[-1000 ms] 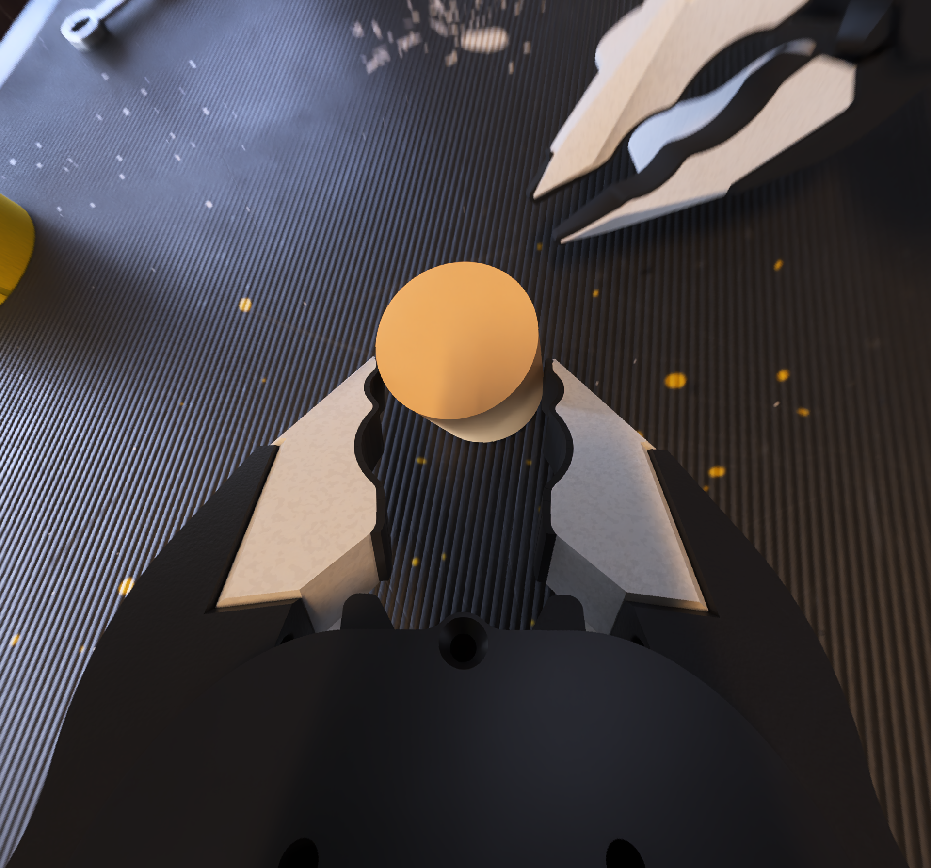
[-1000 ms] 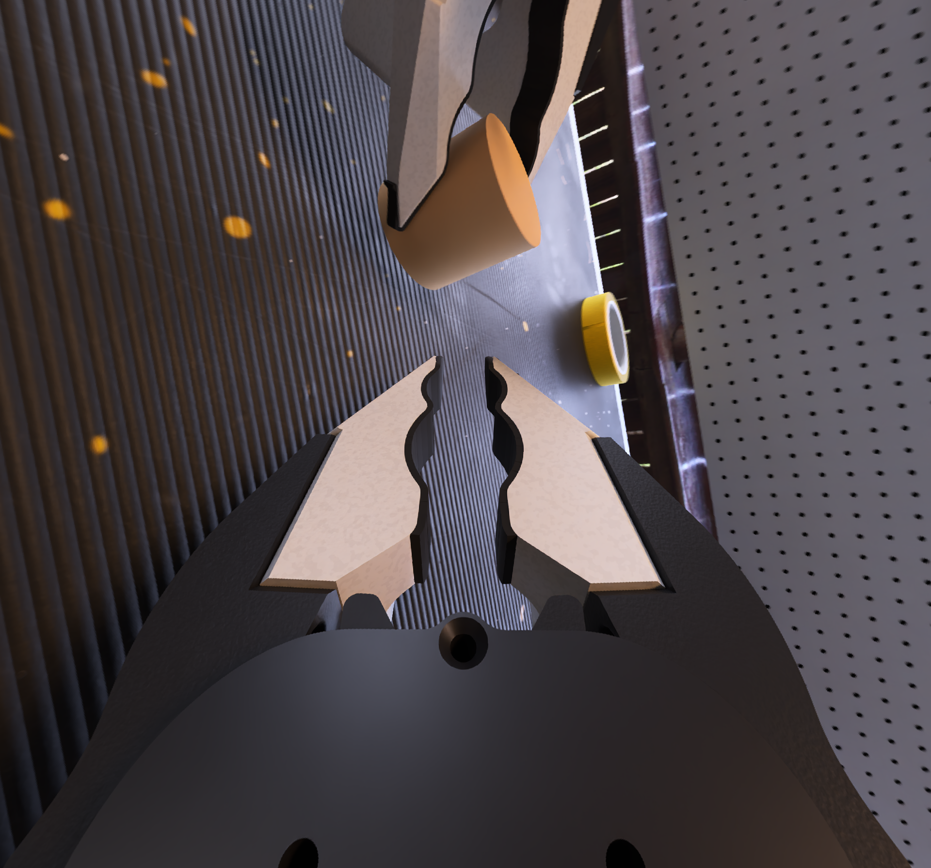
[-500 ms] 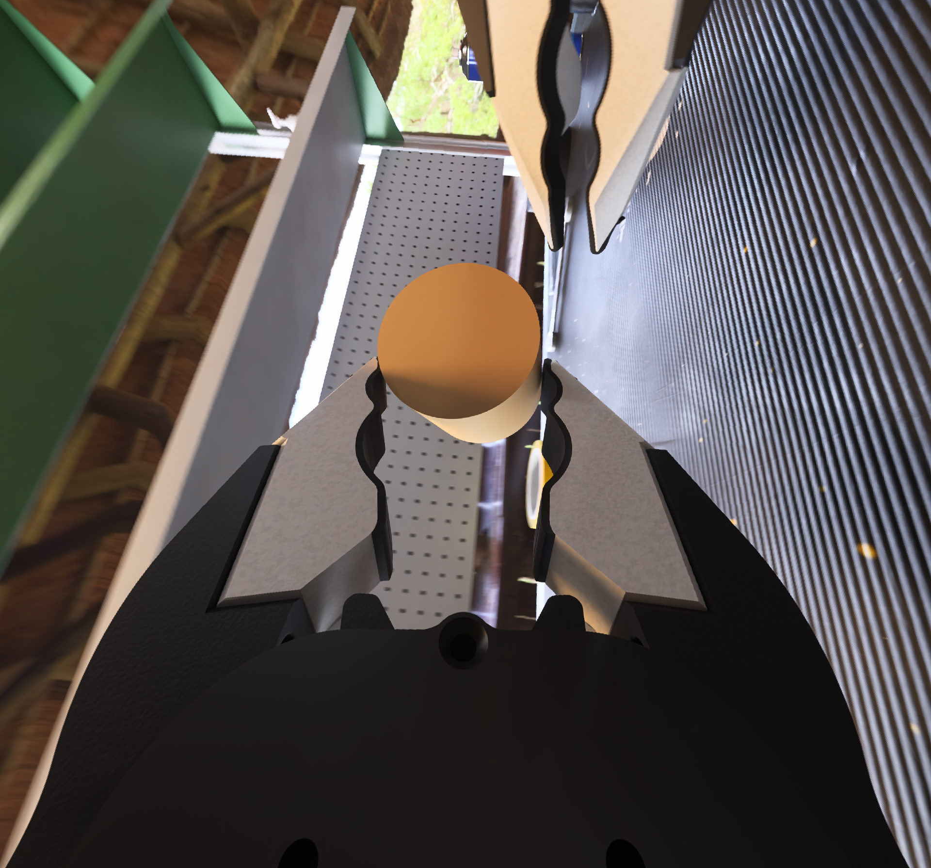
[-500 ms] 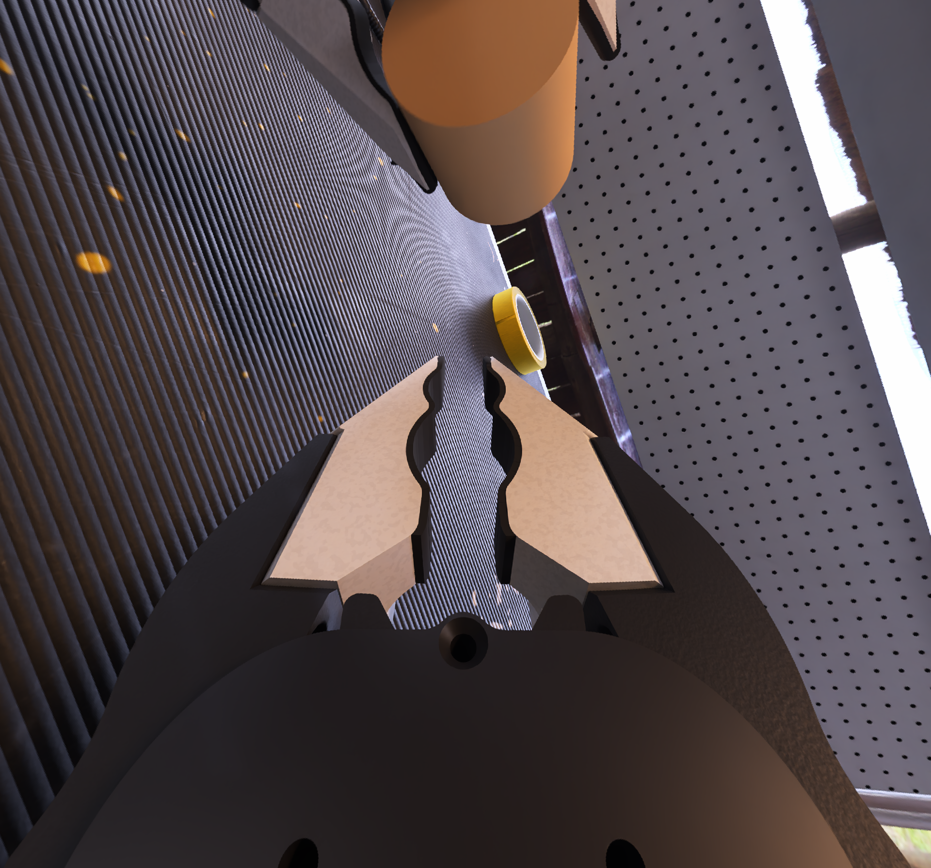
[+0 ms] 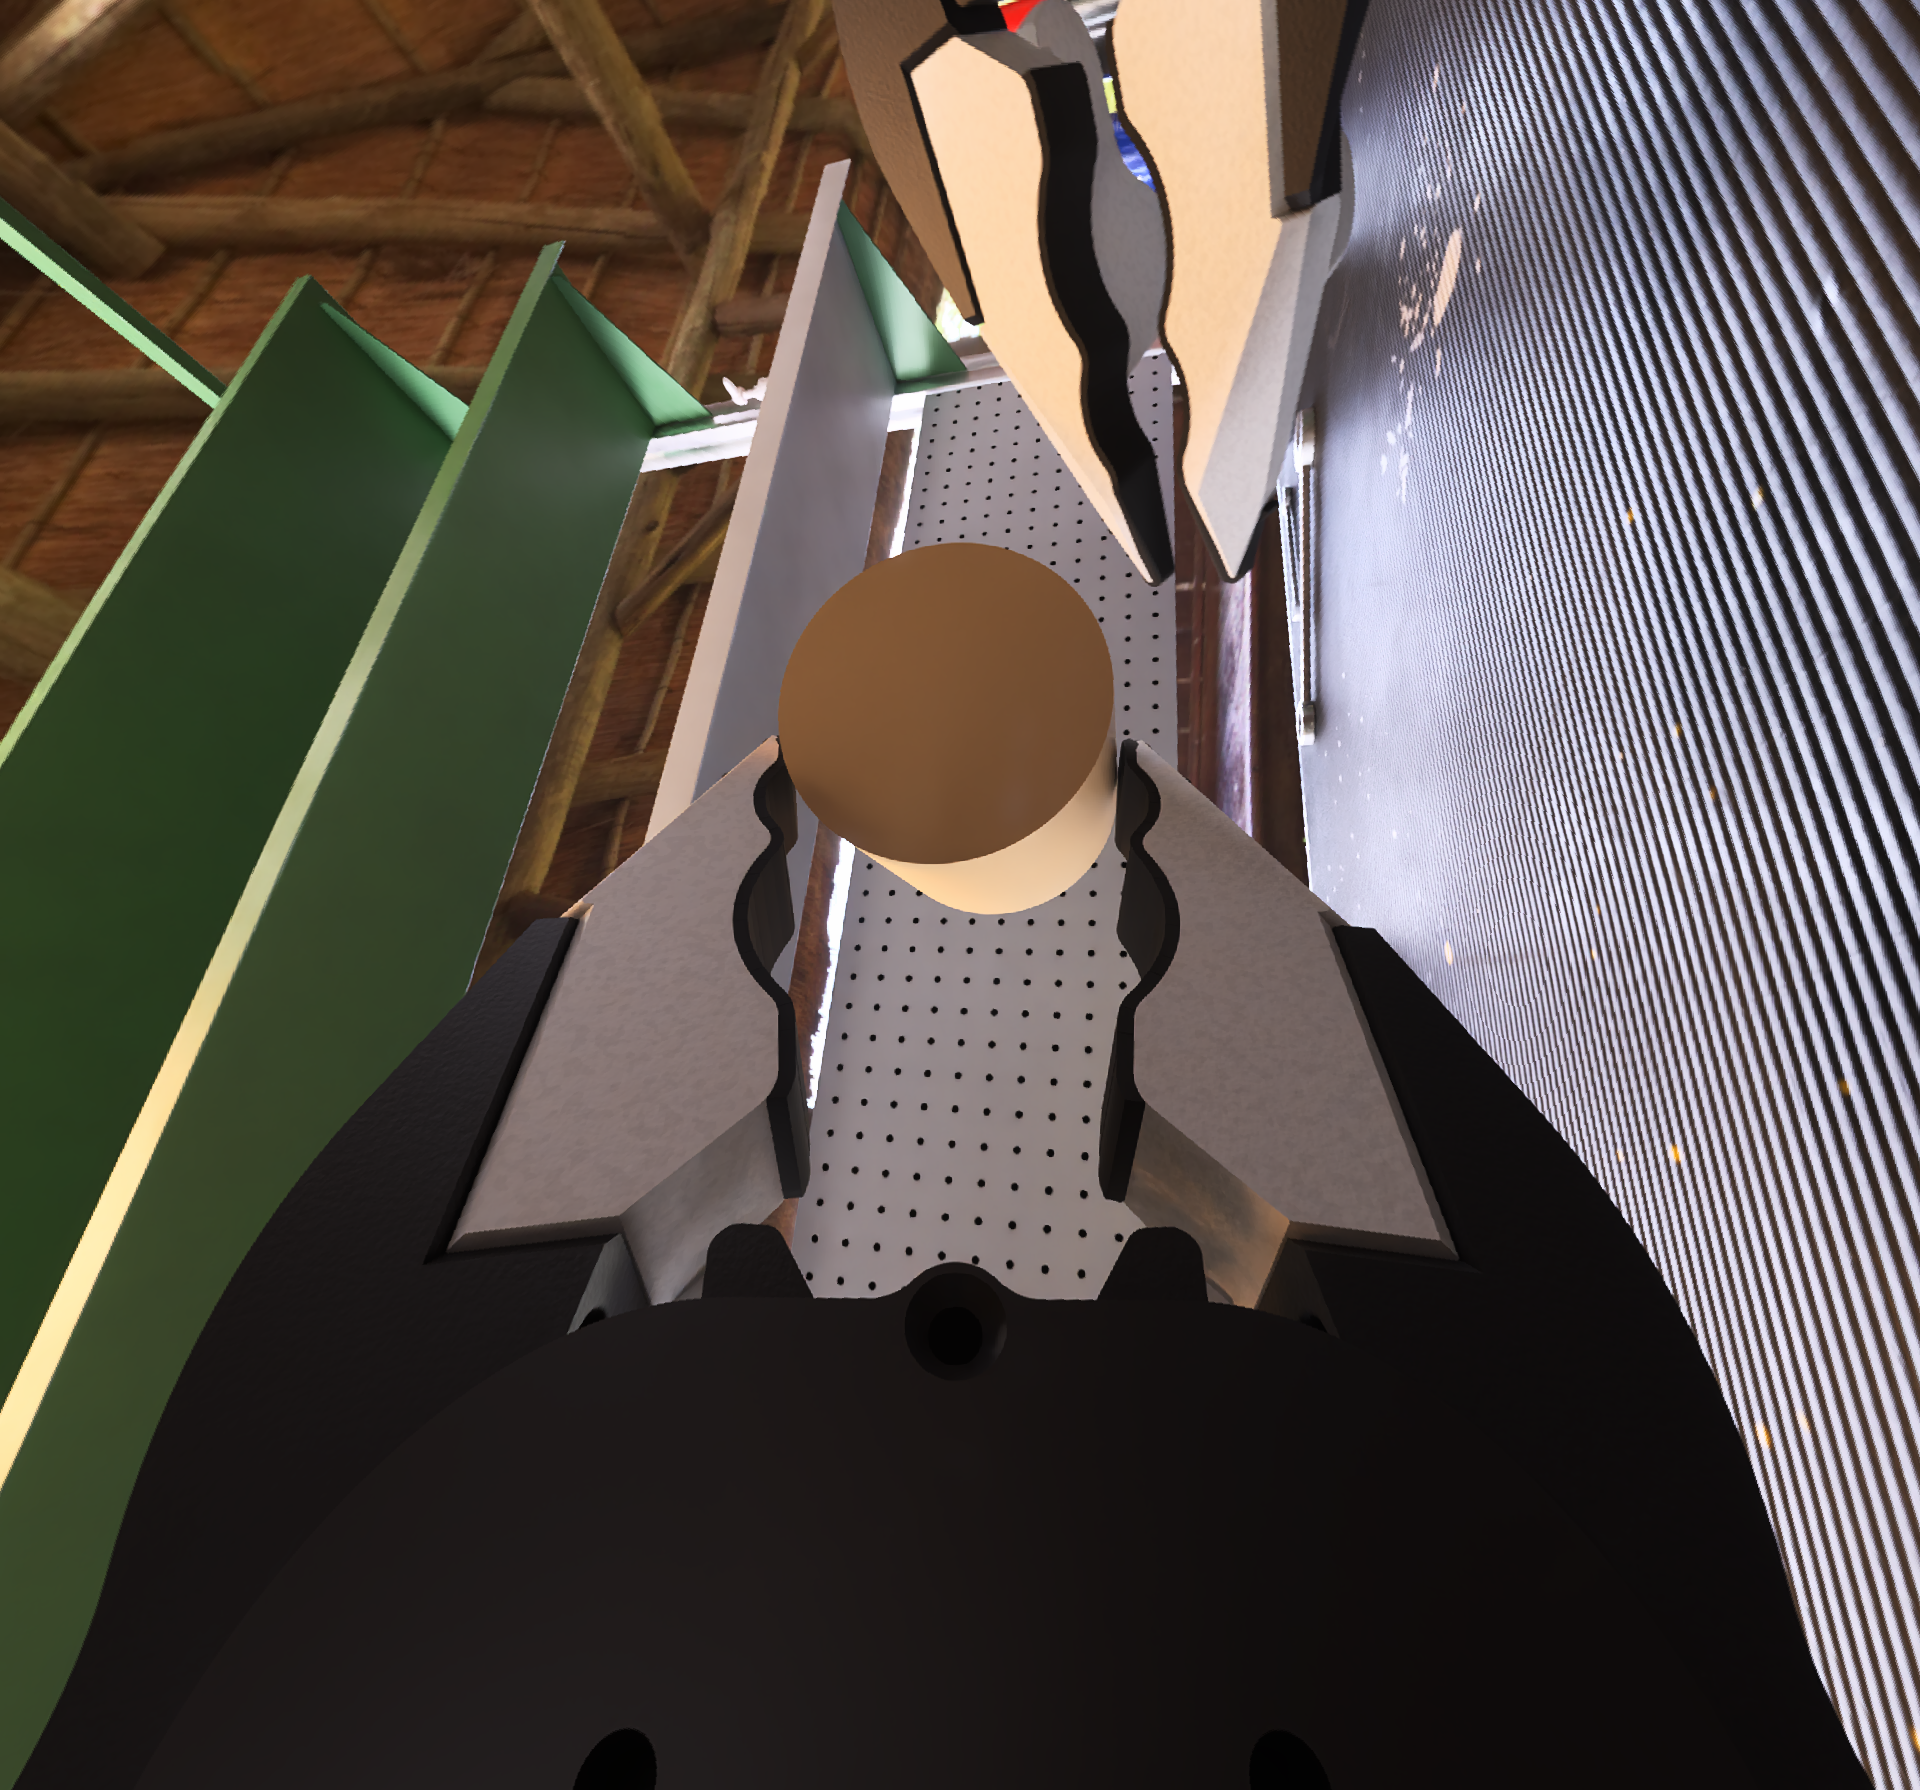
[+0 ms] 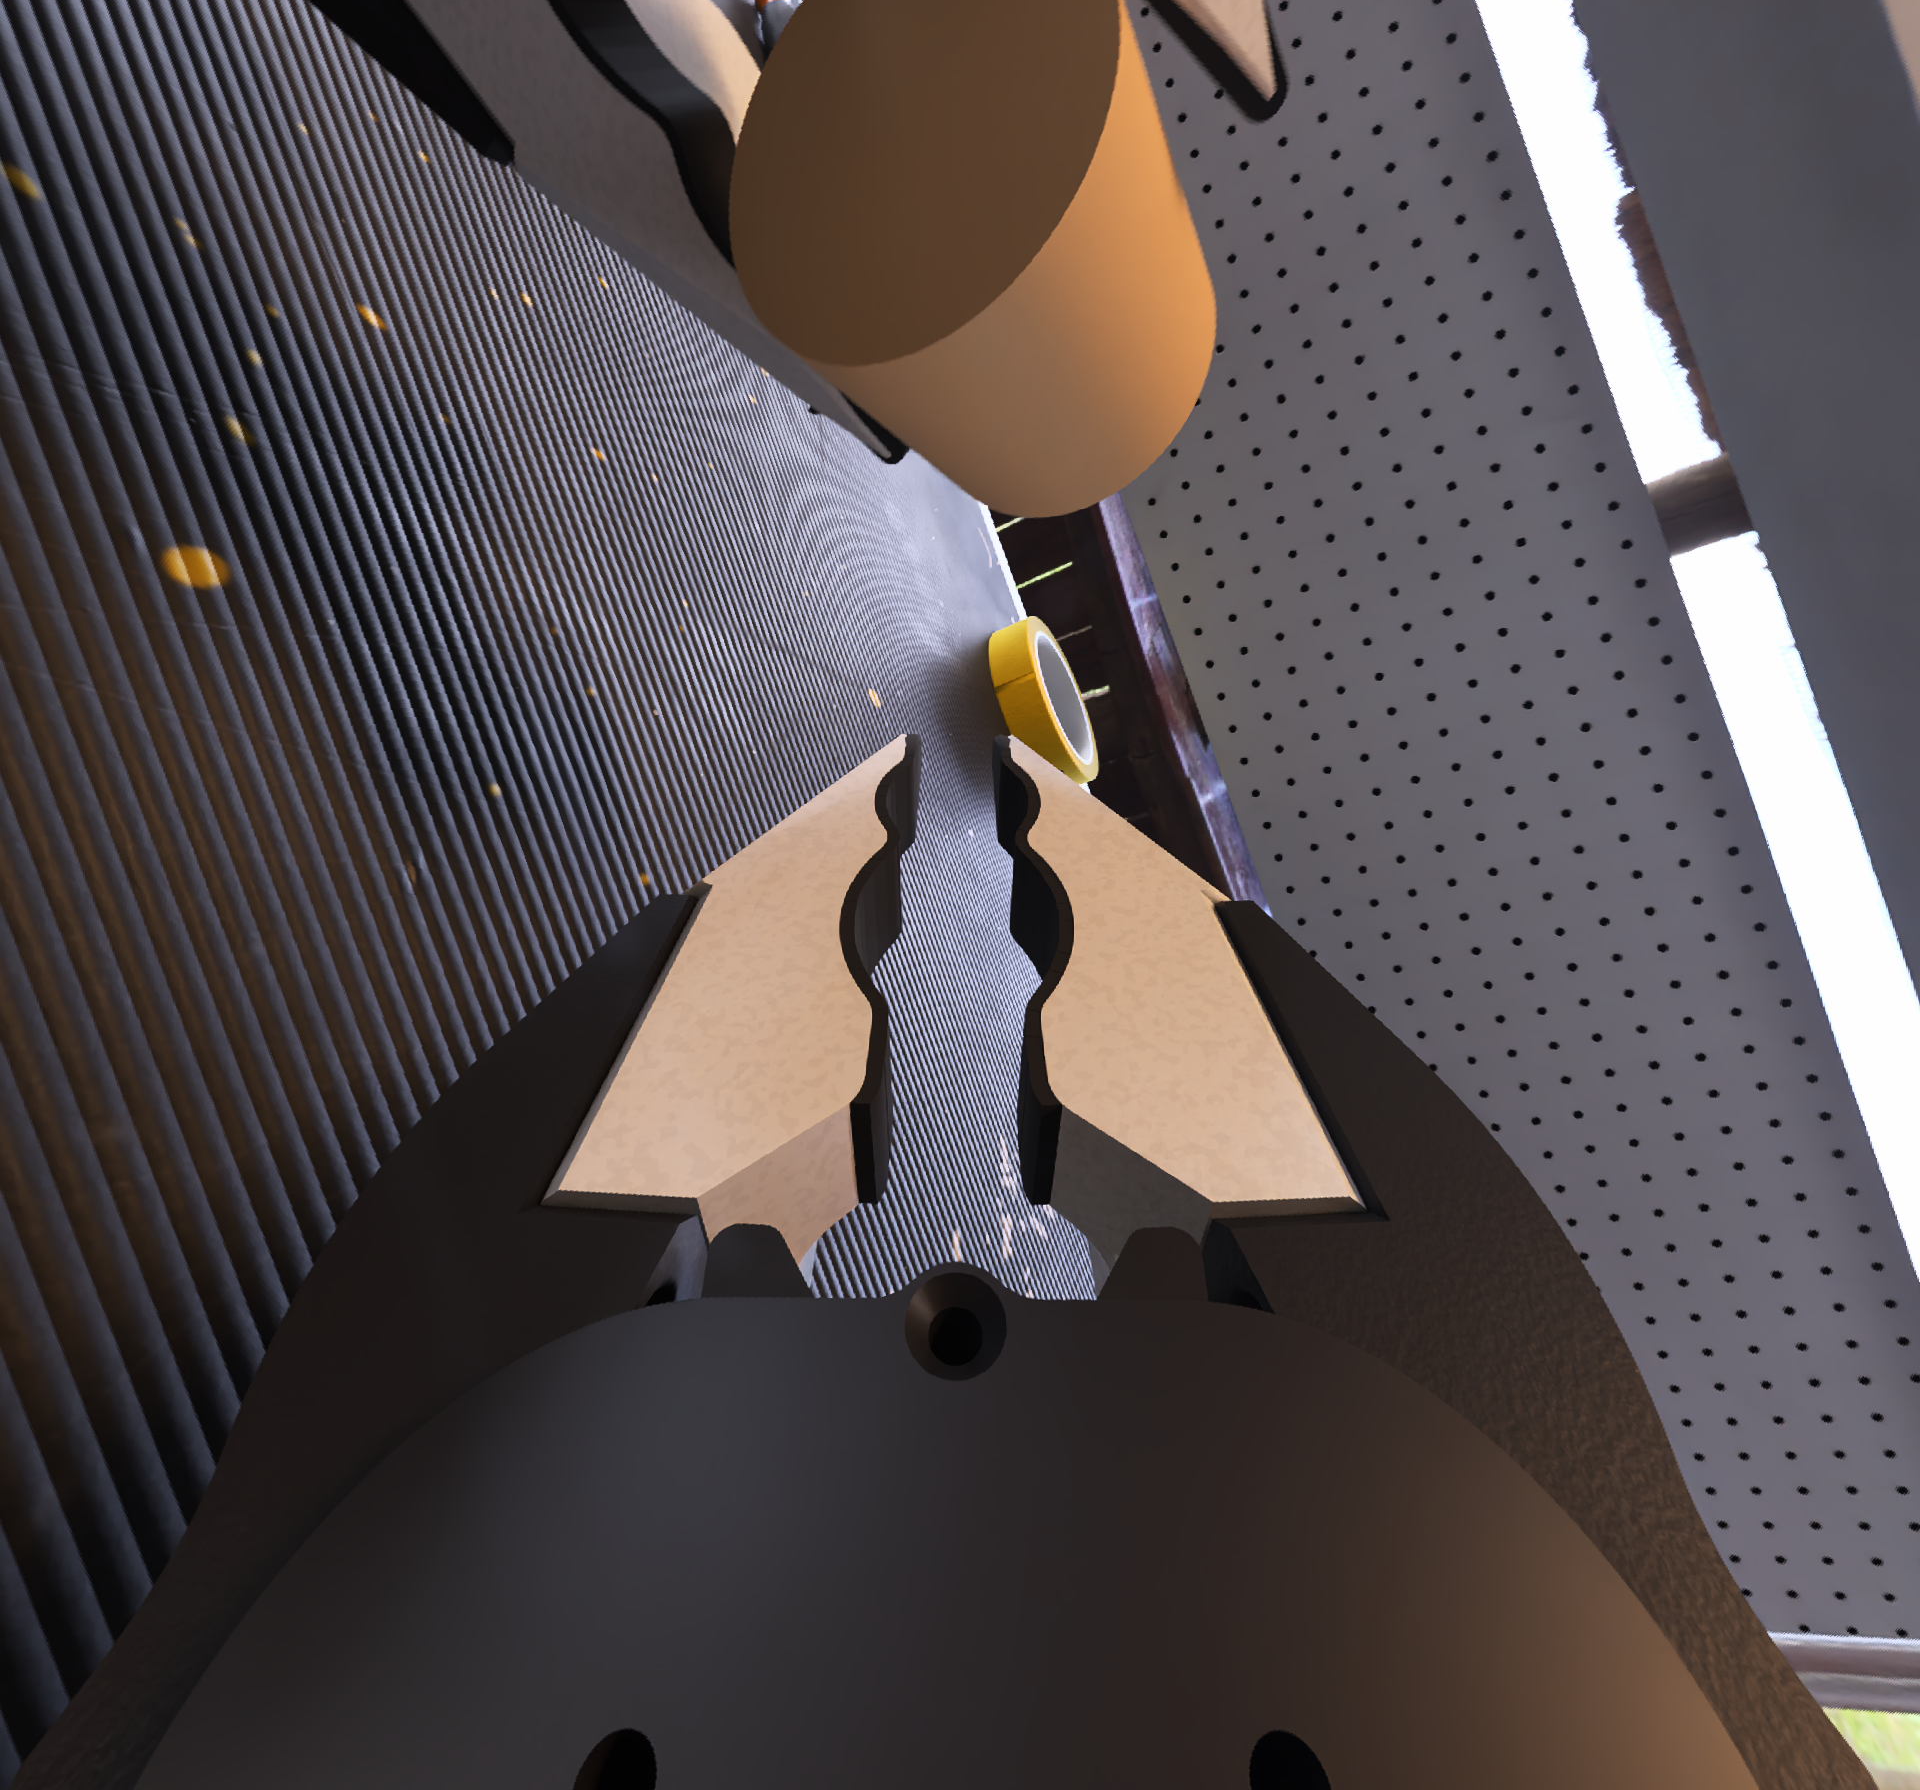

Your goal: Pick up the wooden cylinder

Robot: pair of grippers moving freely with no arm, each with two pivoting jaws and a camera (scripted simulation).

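Aloft, left tongs (image 5: 948, 761) grip the wooden cylinder (image 5: 943, 701) beside ribbed mat (image 5: 1662, 701) and pegboard (image 5: 966, 1065); right tongs (image 6: 954, 751) empty, nearly closed.

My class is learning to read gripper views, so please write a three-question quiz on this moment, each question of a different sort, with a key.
1. True or false: the left gripper is shut on the wooden cylinder.
2. Multiple choice: between its fingers, the right gripper has A) the cylinder, B) the yellow tape roll, C) nothing.
3. Fill in: the tape roll lies on the ribbed dark mat near the edge closest to the white ____ panel.

Key: 1 true; 2 C; 3 perforated.
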